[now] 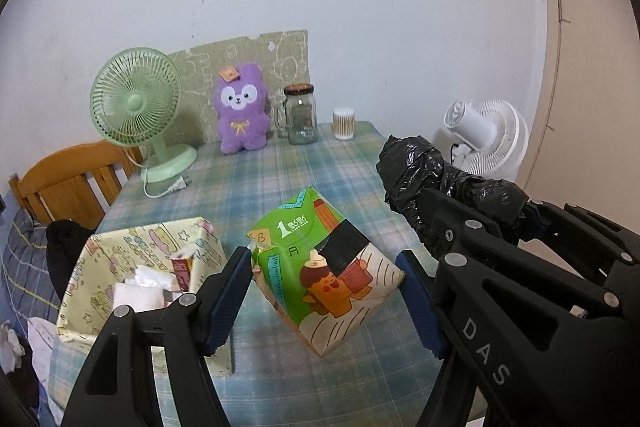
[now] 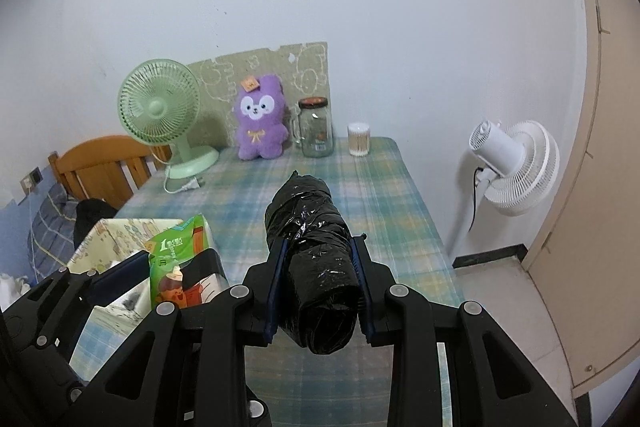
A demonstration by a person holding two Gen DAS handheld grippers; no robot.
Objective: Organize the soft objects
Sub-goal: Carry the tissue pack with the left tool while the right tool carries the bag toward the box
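While the plaid table (image 1: 280,179) spreads beneath both tools, the patterned storage box (image 1: 120,259) sits at its left edge. Just right of it, the green tissue pack (image 1: 324,275) is gripped between the left gripper's (image 1: 326,293) blue pads. Farther right, the right gripper (image 2: 318,287) clamps a black plastic roll (image 2: 312,251).

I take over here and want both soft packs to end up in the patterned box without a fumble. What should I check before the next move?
1. Right gripper clamped on the black plastic roll: ok.
2. Left gripper grip on the green tissue pack: cannot tell; fingers flank it, contact unclear.
3. Patterned box open on top: ok.
4. Room inside the box: cannot tell; white items already lie in it.
5. Grippers apart from each other: not ok, they sit close side by side.
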